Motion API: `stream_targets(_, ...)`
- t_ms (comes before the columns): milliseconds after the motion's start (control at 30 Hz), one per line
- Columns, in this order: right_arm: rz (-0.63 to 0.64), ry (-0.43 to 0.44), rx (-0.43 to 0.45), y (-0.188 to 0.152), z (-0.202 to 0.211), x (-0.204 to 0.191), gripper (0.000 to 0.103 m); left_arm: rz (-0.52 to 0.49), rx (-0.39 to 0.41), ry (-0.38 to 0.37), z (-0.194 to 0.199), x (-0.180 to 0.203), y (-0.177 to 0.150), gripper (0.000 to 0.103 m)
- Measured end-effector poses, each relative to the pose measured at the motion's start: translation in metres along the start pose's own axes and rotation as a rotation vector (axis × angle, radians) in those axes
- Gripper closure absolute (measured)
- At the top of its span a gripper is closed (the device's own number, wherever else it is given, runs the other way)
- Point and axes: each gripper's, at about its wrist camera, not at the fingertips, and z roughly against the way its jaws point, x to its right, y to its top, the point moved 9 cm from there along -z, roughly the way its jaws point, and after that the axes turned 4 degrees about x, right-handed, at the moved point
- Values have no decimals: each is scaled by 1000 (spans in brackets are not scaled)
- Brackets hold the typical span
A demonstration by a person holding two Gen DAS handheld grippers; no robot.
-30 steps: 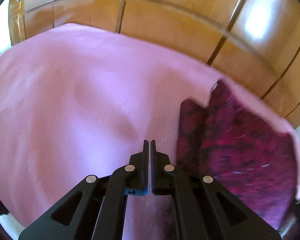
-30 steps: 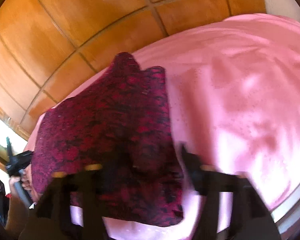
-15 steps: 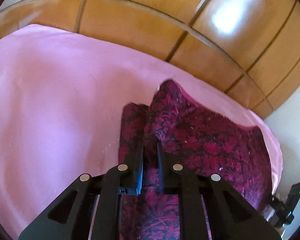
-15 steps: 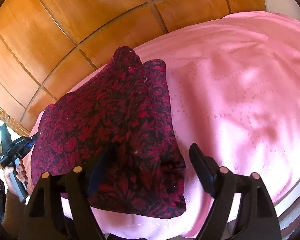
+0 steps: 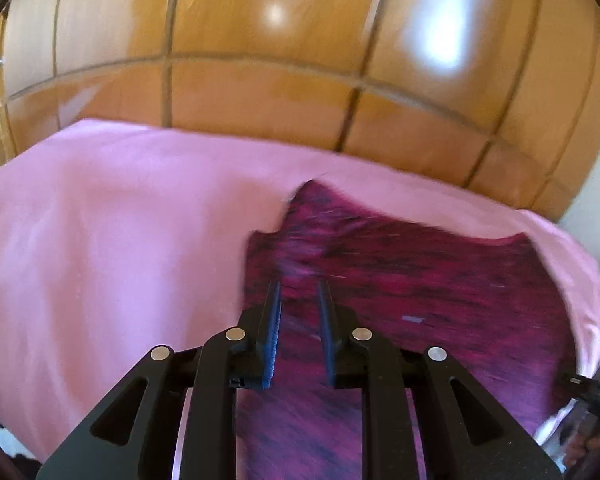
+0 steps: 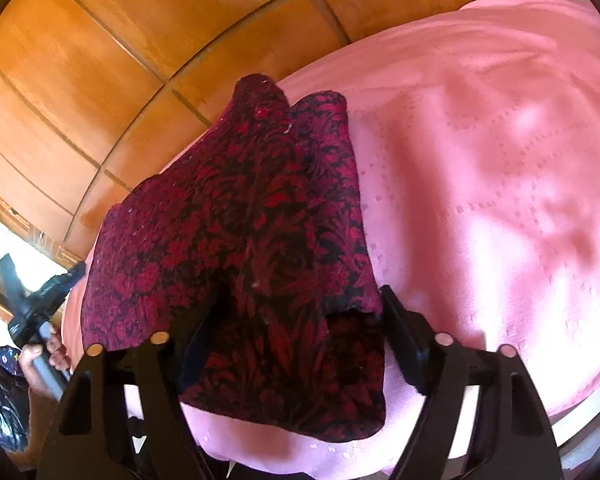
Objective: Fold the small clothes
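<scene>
A small dark red garment [image 6: 260, 216] with a black floral pattern lies on a pink cloth [image 6: 480, 200]. Part of it is folded over itself, with a layered edge near the front. My right gripper [image 6: 300, 296] is wide open, its fingers on either side of the garment's near folded edge, low over it. In the left wrist view the garment [image 5: 400, 280] is blurred. My left gripper [image 5: 298, 292] is partly open and empty above the garment's left edge.
The pink cloth [image 5: 100, 240] covers a round-edged surface over an orange tiled floor [image 5: 260, 60]. A hand holding another gripper [image 6: 32, 312] shows at the far left of the right wrist view. The surface's edge runs close in front.
My left gripper has swung right from bare pink cloth to the garment and its jaws have opened from shut. My right gripper has come closer to the garment's near edge.
</scene>
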Motion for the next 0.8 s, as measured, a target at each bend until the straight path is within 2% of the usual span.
stream_targets(67, 6, 2, -12, -1, 1, -1, 34, -18, 5, -94, 13, 24, -9, 87)
stream_targets(133, 18, 0, -28, -2, 0, -3, 34, -73, -19, -138, 14, 47, -23, 87)
stream_targets(200, 20, 1, -42, -4, -1, -6, 34, -131, -59, -141, 3, 65, -40, 87)
stream_targets(267, 27, 0, -56, -4, -2, -9, 43, -151, -111, -123, -13, 72, -54, 87)
stream_targets(333, 35, -8, -66, -4, -2, -16, 61, -159, -111, -100, -21, 72, -57, 87)
stream_targets(400, 69, -34, -60, 0, 1, -27, 67, -163, -111, -97, -22, 73, -55, 87)
stream_targets(533, 102, -43, -44, 8, 11, -48, 71, -152, -116, -110, -21, 70, -55, 87)
stream_targets(800, 185, 46, -13, 23, 29, -113, 76, -137, -108, -133, -23, 70, -56, 87)
